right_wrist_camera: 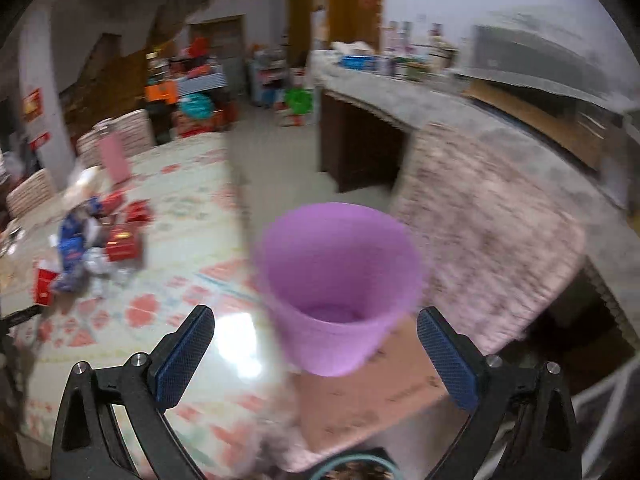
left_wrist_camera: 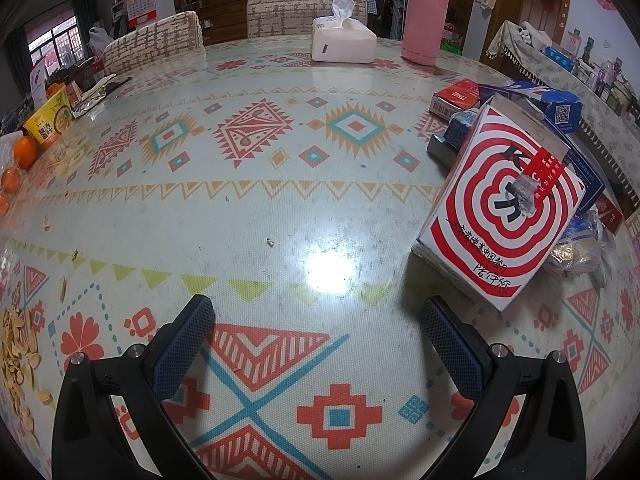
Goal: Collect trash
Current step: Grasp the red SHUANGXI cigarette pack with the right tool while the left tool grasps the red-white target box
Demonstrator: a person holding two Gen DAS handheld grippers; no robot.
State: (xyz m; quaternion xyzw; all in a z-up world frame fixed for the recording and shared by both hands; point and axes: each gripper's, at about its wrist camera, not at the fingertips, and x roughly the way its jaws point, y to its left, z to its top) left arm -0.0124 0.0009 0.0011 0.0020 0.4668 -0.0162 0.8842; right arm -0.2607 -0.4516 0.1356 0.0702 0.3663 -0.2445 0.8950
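The left gripper (left_wrist_camera: pixel 318 320) was held released beside a red-and-white swirl-printed carton (left_wrist_camera: pixel 500 208); the right gripper (right_wrist_camera: pixel 316 330), likewise released, was held above a purple plastic bin (right_wrist_camera: pixel 340 280).

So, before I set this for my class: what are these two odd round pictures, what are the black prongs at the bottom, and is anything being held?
Each picture comes from a fisheye camera on a hand-held two-finger gripper; a person carries one in each hand. The prongs are the gripper's fingers. The left gripper looks across a patterned table with a red-and-white swirl box, tissue box, pink flask and seed shells. The right gripper view is blurred; it faces a purple bin beside the table. Both grippers are open and hold nothing.
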